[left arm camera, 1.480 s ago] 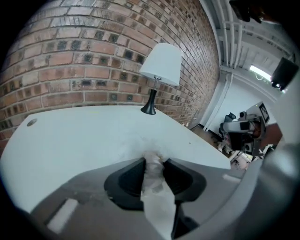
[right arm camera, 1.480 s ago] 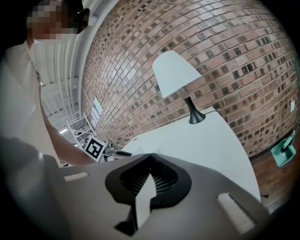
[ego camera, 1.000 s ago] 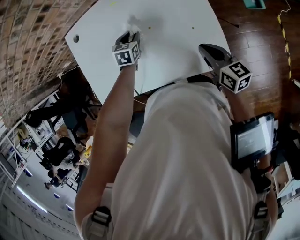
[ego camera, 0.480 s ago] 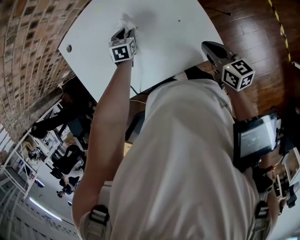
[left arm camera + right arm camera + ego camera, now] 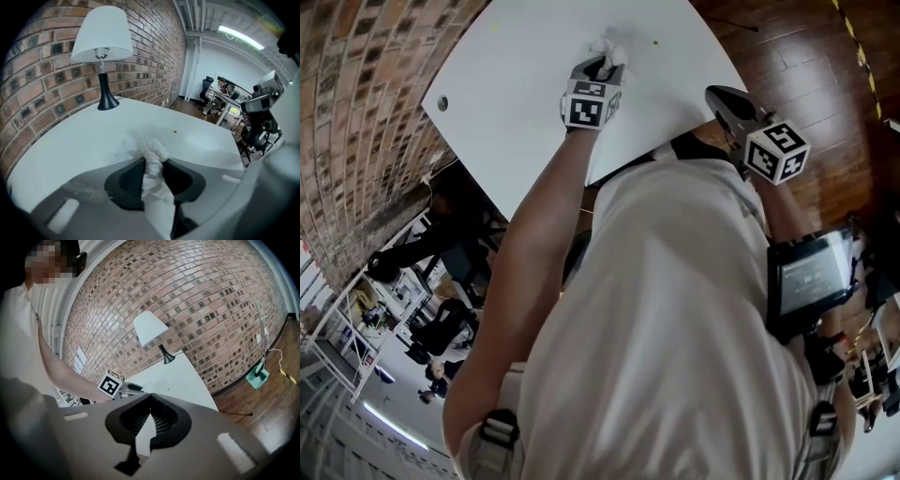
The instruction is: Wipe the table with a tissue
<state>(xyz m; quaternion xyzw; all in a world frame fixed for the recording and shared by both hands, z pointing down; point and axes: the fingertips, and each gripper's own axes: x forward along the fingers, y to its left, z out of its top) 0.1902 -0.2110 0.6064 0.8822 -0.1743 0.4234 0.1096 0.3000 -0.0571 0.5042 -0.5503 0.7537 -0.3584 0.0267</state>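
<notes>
A crumpled white tissue (image 5: 607, 49) is pressed on the white table (image 5: 525, 75), and my left gripper (image 5: 600, 69) is shut on it. In the left gripper view the tissue (image 5: 151, 149) bulges out between the two dark jaws of that gripper (image 5: 153, 164) and touches the table top (image 5: 70, 140). A small dark speck (image 5: 175, 132) lies on the table a little beyond the tissue. My right gripper (image 5: 724, 99) hovers off the table's near right edge. Its jaws meet at the tips (image 5: 150, 395) with nothing between them.
A white-shaded lamp (image 5: 103, 51) on a black base stands at the table's far side by the brick wall (image 5: 197, 296). A round hole (image 5: 442, 103) sits near the table's left corner. Wooden floor (image 5: 806, 66) lies to the right, with a teal object (image 5: 257, 376) on it.
My left gripper has slid the tissue to the right across the table top. The right gripper has stayed about where it was.
</notes>
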